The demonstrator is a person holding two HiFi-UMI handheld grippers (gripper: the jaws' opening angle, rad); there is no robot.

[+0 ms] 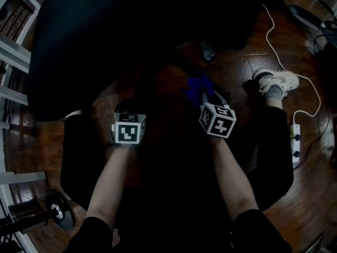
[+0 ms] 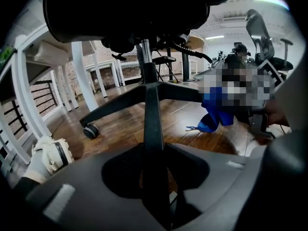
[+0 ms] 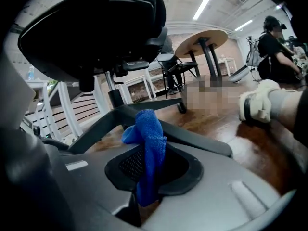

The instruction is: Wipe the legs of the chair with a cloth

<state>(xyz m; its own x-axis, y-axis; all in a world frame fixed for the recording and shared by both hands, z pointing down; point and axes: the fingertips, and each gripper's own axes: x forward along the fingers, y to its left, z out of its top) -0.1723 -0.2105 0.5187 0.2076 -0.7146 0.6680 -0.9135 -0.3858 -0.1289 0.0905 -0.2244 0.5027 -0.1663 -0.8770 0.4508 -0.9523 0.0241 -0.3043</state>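
Under a black office chair (image 2: 125,13) on a wood floor (image 2: 115,124), a person works two hand-held grippers. One chair leg (image 2: 153,114) runs between the fingers (image 2: 72,191) of the left gripper (image 2: 155,150). They stand released around it, and slivers of floor show on either side of the leg.

The right gripper (image 3: 150,153) has its fingers (image 3: 226,177) clenched on a blue cloth (image 3: 147,138). The cloth sticks up from the grip, bunched at the top, in front of where other legs meet the centre post (image 3: 115,97). Whether it touches them cannot be told.

The head view is very dark. The seat (image 1: 105,36) covers most of the base, and both grippers' front ends are lost in shadow. Only the marker cubes (image 1: 129,128), bare forearms (image 1: 110,183) and a patch of blue show.

A white shoe (image 1: 276,80) rests on the floor at right, near a power strip (image 1: 295,141). One caster (image 2: 90,130) shows at a leg's end. The other leg ends are hidden or out of frame.
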